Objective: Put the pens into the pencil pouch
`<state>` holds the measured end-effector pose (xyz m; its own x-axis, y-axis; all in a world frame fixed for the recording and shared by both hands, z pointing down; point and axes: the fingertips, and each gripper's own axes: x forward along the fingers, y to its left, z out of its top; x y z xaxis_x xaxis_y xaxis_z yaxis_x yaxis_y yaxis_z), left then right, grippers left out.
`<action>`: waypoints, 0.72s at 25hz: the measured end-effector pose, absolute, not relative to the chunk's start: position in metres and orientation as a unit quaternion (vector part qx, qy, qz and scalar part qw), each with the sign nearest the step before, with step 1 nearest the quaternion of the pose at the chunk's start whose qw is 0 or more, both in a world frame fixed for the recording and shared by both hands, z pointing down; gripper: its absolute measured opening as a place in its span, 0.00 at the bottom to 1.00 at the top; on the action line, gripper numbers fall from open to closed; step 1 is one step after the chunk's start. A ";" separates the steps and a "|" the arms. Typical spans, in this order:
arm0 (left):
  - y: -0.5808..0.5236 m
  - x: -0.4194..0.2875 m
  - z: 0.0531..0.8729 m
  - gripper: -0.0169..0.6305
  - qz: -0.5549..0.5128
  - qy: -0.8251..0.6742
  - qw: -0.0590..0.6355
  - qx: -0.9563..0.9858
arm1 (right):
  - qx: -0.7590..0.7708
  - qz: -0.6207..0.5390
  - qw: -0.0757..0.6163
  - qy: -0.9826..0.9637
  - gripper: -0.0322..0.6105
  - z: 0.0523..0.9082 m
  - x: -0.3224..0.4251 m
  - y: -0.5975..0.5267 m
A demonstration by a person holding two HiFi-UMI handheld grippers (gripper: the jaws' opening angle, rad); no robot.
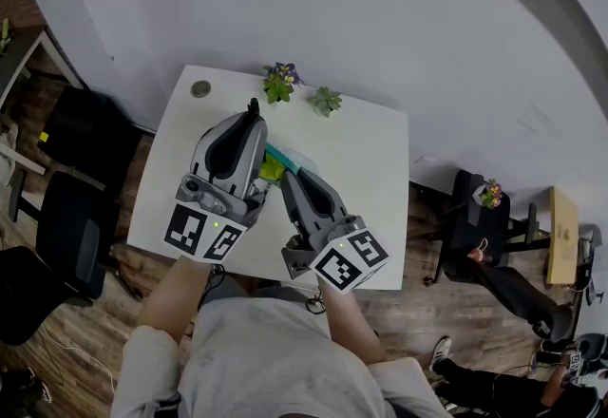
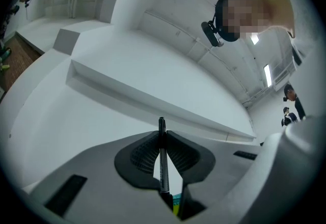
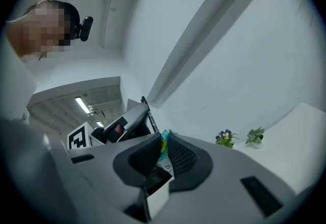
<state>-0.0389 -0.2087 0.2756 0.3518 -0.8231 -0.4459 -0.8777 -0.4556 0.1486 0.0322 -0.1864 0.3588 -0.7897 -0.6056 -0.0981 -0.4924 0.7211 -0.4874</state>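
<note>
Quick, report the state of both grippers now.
Left gripper: closed on the black pen.
Right gripper: closed on the teal pencil pouch.

One pen (image 2: 163, 167) is shown: slim and black. It is clamped upright between the pads of the left gripper (image 2: 162, 139), low in the centre of the left gripper view, with its top end projecting above the pads. The pencil pouch (image 1: 282, 161) is teal with a yellow-green part. It is located at the centre of the head view, mostly covered by the two grippers. One edge is pinched in the right gripper (image 3: 164, 142). Whether the pouch is open cannot be determined.
</note>
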 end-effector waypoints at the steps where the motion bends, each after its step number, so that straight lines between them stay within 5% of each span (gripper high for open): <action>1: -0.209 -0.038 0.277 0.12 0.229 0.519 0.060 -0.822 | -0.298 -0.224 0.127 0.919 0.14 0.358 0.032 -0.186; 11: -0.206 -0.030 0.280 0.21 0.217 0.506 0.062 -0.833 | -0.298 -0.227 0.139 0.917 0.14 0.355 0.038 -0.188; 18: -0.206 -0.042 0.289 0.15 0.177 0.535 0.061 -0.824 | -0.310 -0.226 0.138 0.913 0.14 0.357 0.046 -0.191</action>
<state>-0.0420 -0.2062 0.2890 0.3643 -0.8598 -0.3579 -0.9033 -0.4197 0.0887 0.0464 -0.1911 0.3565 -0.7700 -0.6281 -0.1122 -0.5034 0.7060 -0.4981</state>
